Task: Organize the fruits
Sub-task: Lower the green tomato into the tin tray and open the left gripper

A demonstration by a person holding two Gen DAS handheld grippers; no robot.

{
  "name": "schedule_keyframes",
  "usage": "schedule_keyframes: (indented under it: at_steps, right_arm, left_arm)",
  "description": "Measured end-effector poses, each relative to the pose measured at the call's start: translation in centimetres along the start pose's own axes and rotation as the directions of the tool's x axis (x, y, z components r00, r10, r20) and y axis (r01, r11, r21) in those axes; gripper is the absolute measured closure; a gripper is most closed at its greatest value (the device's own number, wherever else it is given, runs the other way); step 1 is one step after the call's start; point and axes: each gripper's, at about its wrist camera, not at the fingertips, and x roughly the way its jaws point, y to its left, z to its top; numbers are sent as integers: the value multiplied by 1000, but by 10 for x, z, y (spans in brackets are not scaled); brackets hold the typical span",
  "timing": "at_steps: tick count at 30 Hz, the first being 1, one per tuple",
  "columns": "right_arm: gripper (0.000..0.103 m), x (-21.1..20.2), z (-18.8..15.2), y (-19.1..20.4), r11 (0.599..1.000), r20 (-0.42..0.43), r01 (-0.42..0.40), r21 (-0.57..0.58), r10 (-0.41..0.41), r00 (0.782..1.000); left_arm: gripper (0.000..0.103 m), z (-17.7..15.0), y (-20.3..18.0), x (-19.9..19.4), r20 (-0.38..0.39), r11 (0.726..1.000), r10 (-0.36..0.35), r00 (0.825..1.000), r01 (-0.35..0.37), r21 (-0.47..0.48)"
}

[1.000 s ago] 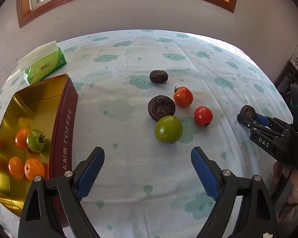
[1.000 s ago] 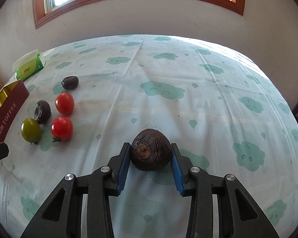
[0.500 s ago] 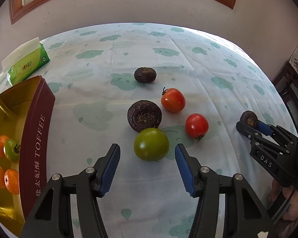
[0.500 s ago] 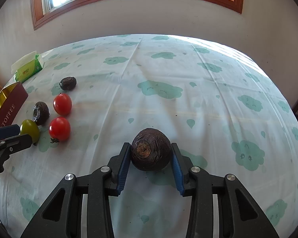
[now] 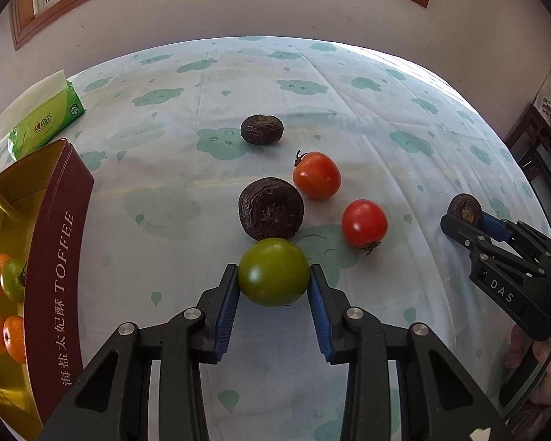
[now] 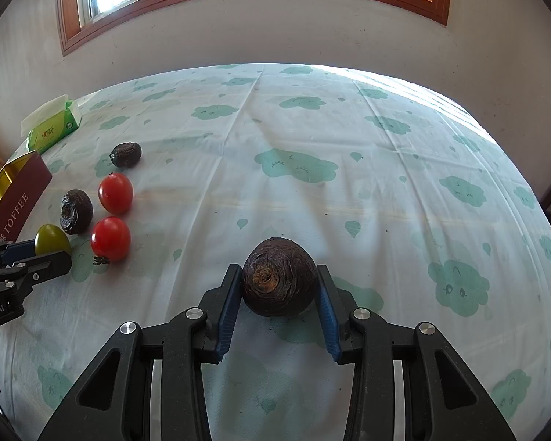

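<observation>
Left gripper (image 5: 273, 294) has just closed, pinching the green tomato (image 5: 273, 272); it looks ready for the tin (image 5: 60, 242) at its left.

Open cloth (image 6: 367, 169) lies clear right of the fruit cluster. Left, the toffee tin (image 5: 60, 257) walls the edge. A dark fruit (image 5: 271, 208) touches the green tomato (image 5: 273, 272) ahead, two red tomatoes (image 5: 364, 223) nearby.
</observation>
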Motion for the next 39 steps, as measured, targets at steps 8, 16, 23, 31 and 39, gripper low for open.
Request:
schedule_keyframes:
  at_steps: [8, 16, 23, 31, 39]
  right_arm:
    - [62, 0, 0, 0, 1000, 0, 0, 0, 0, 1000]
    - [62, 0, 0, 0, 1000, 0, 0, 0, 0, 1000]
    - [62, 0, 0, 0, 1000, 0, 0, 0, 0, 1000]
    - [62, 1, 0, 0, 1000, 0, 1, 0, -1, 1000]
    - [62, 0, 0, 0, 1000, 0, 1, 0, -1, 1000]
  left_arm:
    - [70, -8, 5, -12, -11, 999, -29, 1000, 29, -13]
    - [70, -12, 21, -45, 23, 998, -45, 999, 46, -40]
    - [70, -10, 52, -85, 86, 998, -7, 996, 12, -55]
    - [70, -14, 114, -116, 112, 986, 86, 990, -69, -152]
    - [70, -31, 171, -127, 66, 959, 138, 988, -116, -260]
